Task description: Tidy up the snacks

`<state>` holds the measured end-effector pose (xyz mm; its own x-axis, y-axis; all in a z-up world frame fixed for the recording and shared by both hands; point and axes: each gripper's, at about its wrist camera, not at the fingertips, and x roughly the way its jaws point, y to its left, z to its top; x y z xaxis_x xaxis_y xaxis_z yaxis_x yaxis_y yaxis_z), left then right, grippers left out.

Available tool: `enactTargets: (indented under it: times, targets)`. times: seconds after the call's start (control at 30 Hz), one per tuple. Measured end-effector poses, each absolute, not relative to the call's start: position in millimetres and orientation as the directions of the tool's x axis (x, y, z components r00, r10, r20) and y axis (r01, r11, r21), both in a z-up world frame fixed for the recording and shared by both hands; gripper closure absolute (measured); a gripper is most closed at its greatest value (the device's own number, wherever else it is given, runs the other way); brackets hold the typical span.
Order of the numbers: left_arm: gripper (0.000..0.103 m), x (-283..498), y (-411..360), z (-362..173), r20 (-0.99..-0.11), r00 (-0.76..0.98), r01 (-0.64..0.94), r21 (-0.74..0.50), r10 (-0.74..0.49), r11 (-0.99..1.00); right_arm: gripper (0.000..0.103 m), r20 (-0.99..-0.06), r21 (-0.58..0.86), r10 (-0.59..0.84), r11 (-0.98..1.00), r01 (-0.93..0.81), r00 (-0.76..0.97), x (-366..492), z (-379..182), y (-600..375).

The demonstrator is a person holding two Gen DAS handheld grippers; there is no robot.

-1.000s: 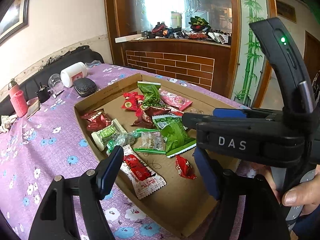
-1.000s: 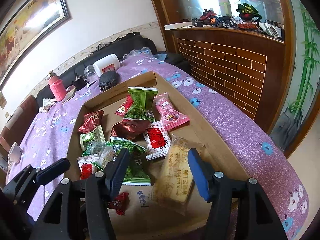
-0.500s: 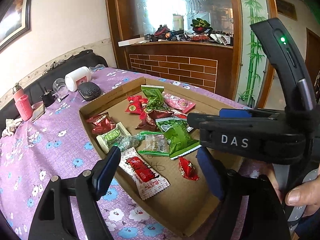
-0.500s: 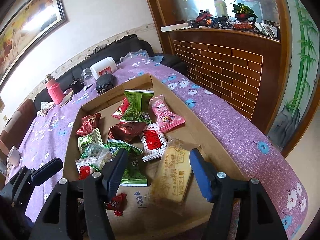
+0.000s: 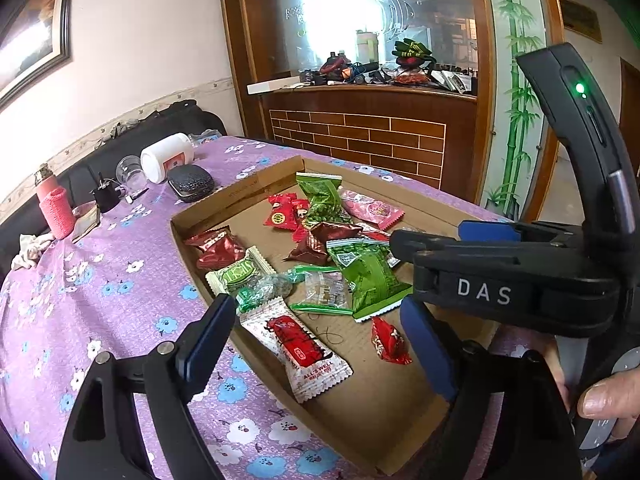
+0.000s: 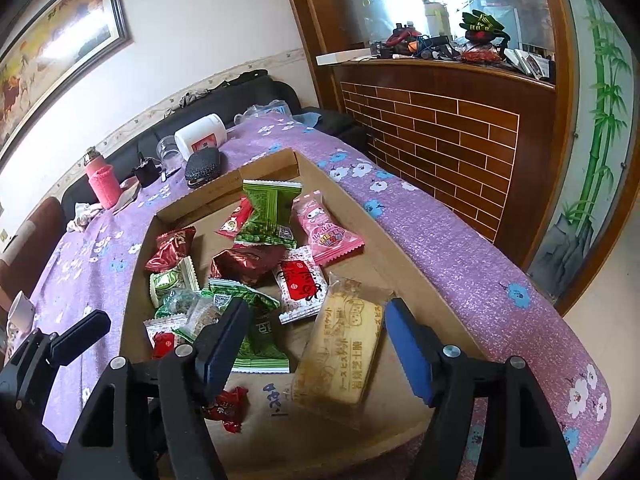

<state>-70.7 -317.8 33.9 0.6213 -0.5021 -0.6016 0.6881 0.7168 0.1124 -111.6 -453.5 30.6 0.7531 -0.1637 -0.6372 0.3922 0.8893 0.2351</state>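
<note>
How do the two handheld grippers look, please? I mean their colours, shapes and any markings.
Both are black plastic with two angled fingers carrying flat blue pads and silver bolts. The left gripper and the right gripper look alike. Seen from the left camera, the right one bears white letters "DAS" and a curved handle with a green light.

tablecloth (image 5: 100, 280): purple, floral | tray (image 6: 400, 240): brown | biscuit pack (image 6: 344, 356): yellow

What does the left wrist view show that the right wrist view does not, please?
Only the left wrist view shows the holder's thumb and the right gripper from the side. Only the right wrist view shows the biscuit pack. Both show the cardboard tray of snacks, the pink bottle and white jar. Both grippers' jaws have just been opening, with nothing clamped.
</note>
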Motion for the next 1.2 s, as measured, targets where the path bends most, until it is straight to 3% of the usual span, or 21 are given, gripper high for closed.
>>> enactTargets:
  times: [0.57, 0.73, 0.83, 0.93, 1.2]
  targets:
    - [0.018, -63, -307, 42, -0.583, 0.641, 0.648, 0.064, -0.499, 0.759, 0.027, -0.597, 0.228, -0.243, 0.862, 0.452, 0.764, -127, 38, -454]
    - [0.014, -52, -293, 46, -0.647, 0.639, 0.565, 0.028, -0.416, 0.825, 0.027, -0.586, 0.18, -0.298, 0.859, 0.479, 0.754, -135, 45, -443]
    - [0.014, -55, -284, 45, -0.668, 0.65, 0.538, 0.069, -0.362, 0.84, 0.02, -0.576, 0.169, -0.346, 0.836, 0.522, 0.74, -144, 45, -439]
    - [0.009, -63, -278, 37, -0.681, 0.642, 0.558, 0.099, -0.353, 0.824, 0.02, -0.574, 0.165, -0.366, 0.824, 0.542, 0.732, -149, 43, -436]
    - [0.008, -64, -278, 30, -0.697, 0.627, 0.579, 0.118, -0.348, 0.807, 0.018, -0.578, 0.132, -0.404, 0.811, 0.57, 0.709, -146, 44, -434]
